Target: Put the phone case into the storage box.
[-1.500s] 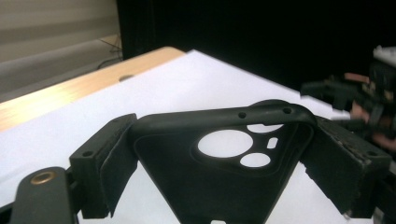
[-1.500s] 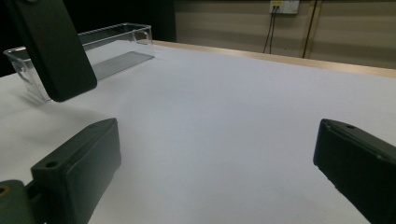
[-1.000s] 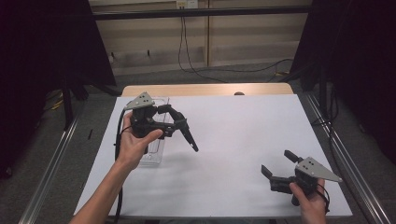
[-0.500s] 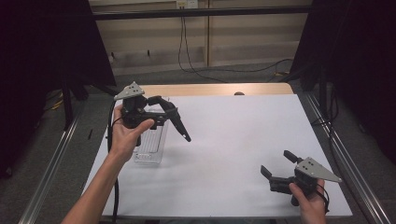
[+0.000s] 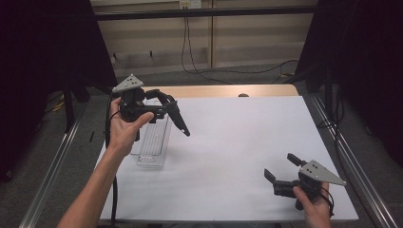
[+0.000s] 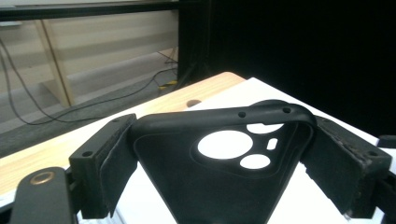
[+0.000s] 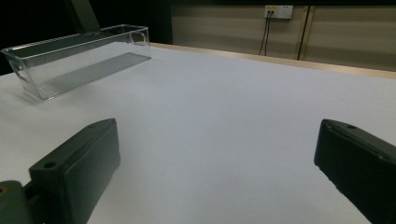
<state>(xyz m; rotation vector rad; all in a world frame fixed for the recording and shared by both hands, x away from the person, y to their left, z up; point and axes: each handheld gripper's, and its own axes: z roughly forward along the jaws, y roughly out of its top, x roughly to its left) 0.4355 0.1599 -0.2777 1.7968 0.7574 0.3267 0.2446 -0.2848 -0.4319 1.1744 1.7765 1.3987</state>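
Observation:
A black phone case [image 5: 180, 121] with round camera cut-outs hangs in the air, pinched by its edges in my left gripper [image 5: 164, 105], which is raised over the far left of the white table. In the left gripper view the phone case [image 6: 219, 182] spans the gap between both pads, inner side facing the camera, and the left gripper [image 6: 227, 156] is shut on it. My right gripper [image 5: 280, 166] rests low near the table's front right corner. Seen in its own view, the right gripper [image 7: 215, 163] is open with nothing between the jaws.
A clear plastic bin [image 5: 153, 142] stands lengthwise at the table's left side, under and just in front of the left hand; it looks empty [image 7: 79, 65]. A strip of bare wood [image 5: 223, 90] runs along the far edge. Metal rails flank the table.
My left gripper, still holding the phone case, has lifted and drifted toward the far left, above the bin's far end. The right gripper has stayed put.

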